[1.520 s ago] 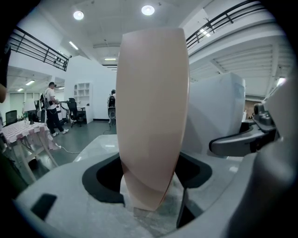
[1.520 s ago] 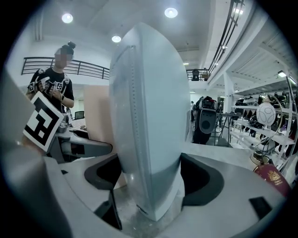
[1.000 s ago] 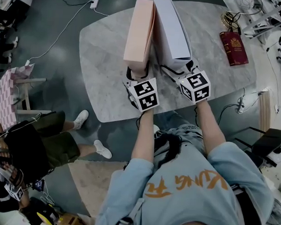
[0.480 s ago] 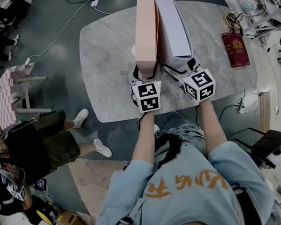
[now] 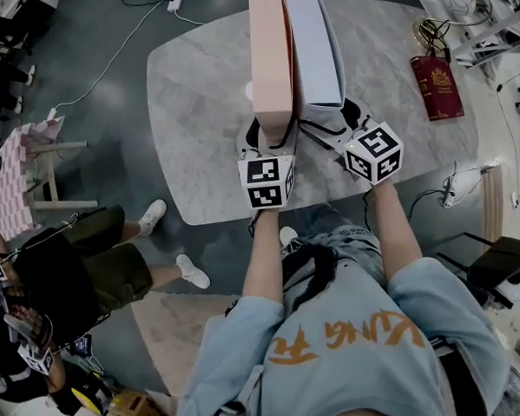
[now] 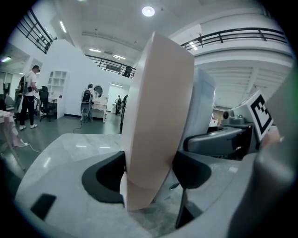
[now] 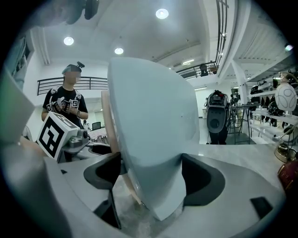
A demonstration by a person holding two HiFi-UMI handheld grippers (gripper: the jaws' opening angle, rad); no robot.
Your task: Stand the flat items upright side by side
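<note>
Marble top, head view: the table (image 5: pixel 188 95) carries a pink box (image 5: pixel 272 56) and a white box (image 5: pixel 314 45), both on end near its front edge. A red booklet (image 5: pixel 433 88) lies well apart to the right.
Pair, head view: the broad faces are side by side, apparently touching along their length.
Pads, left gripper view: the left gripper (image 6: pixel 150 172) is clamped on the pink box low down. The box's foot seems to meet the table, though the contact is hard to read.
Pads, right gripper view: the right gripper (image 7: pixel 153 176) grips the white box near its base, with the pink box just beside it.
Step in hand: probably settling the pair before letting go.
Doing it well: seat both feet flat and keep the faces pressed together. Then free one box at a time and draw the pads straight back without dragging.
</note>
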